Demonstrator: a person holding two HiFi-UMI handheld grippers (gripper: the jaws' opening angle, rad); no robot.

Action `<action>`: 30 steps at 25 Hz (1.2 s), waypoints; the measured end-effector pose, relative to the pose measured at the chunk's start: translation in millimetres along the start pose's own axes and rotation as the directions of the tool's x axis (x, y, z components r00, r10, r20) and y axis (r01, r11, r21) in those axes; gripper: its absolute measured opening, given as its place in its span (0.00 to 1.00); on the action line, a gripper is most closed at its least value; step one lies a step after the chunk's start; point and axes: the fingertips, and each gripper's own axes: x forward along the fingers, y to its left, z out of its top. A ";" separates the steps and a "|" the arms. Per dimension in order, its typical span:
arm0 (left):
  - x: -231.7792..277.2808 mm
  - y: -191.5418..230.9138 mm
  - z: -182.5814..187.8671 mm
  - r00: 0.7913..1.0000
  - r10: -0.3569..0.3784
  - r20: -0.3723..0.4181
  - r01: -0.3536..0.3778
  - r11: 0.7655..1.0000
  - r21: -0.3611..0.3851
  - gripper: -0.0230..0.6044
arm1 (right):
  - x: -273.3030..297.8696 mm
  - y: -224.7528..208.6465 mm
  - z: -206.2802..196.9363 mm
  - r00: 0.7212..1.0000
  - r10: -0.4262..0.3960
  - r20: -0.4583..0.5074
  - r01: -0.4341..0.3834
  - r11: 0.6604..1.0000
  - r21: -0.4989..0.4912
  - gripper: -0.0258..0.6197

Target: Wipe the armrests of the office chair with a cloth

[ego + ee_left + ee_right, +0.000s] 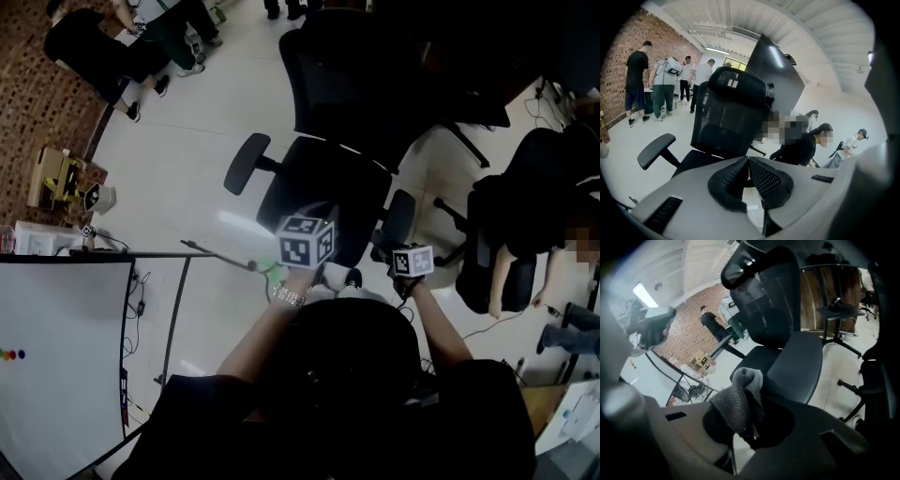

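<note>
A black office chair (323, 192) stands on the pale floor in front of me. Its left armrest (246, 161) sticks out to the side, and its right armrest (398, 220) lies just beyond my right gripper (412, 261). My left gripper (307, 241) hovers over the seat's front edge. In the left gripper view the left gripper (749, 164) is shut with nothing in it, and the chair's left armrest (656, 151) shows off to the left. In the right gripper view the right gripper (751, 425) is shut on a grey cloth (739, 397), with the chair seat (797, 364) just ahead.
A second black chair (347, 66) stands behind the first. A seated person in black (530, 220) is close at the right. A white board (61, 352) on a black frame fills the left foreground. Several people (122, 47) are at the far left.
</note>
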 end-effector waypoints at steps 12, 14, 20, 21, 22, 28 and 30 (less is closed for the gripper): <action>-7.1 9.7 11.6 0.999 0.015 0.034 -0.014 1.000 -0.021 0.04 | -11.8 -23.6 104.8 0.998 -0.063 -0.010 0.059 0.969 -0.238 0.12; -13.7 16.9 13.3 0.998 0.038 0.041 -0.037 0.999 -0.026 0.04 | -4.3 -48.1 139.5 0.994 -0.105 0.017 0.106 0.976 -0.189 0.12; -37.7 42.0 13.1 0.992 0.109 0.060 -0.106 0.993 -0.056 0.04 | 23.5 -99.3 134.0 0.961 -0.259 -0.097 0.246 0.961 -0.129 0.12; -39.6 45.1 12.2 0.991 0.118 0.062 -0.114 0.991 -0.063 0.04 | 25.6 -97.1 127.8 0.962 -0.257 -0.092 0.244 0.961 -0.131 0.12; -40.2 47.5 11.2 0.990 0.124 0.062 -0.119 0.990 -0.069 0.04 | 26.3 -92.4 121.9 0.967 -0.244 -0.080 0.232 0.964 -0.130 0.12; -29.8 43.2 10.2 0.993 0.103 0.054 -0.099 0.993 -0.070 0.04 | 20.2 -35.3 57.3 0.994 -0.089 -0.070 0.080 0.989 -0.122 0.12; -22.5 35.2 11.4 0.995 0.080 0.050 -0.077 0.995 -0.062 0.04 | 13.5 -11.3 26.3 0.996 -0.023 -0.084 0.012 0.992 -0.129 0.12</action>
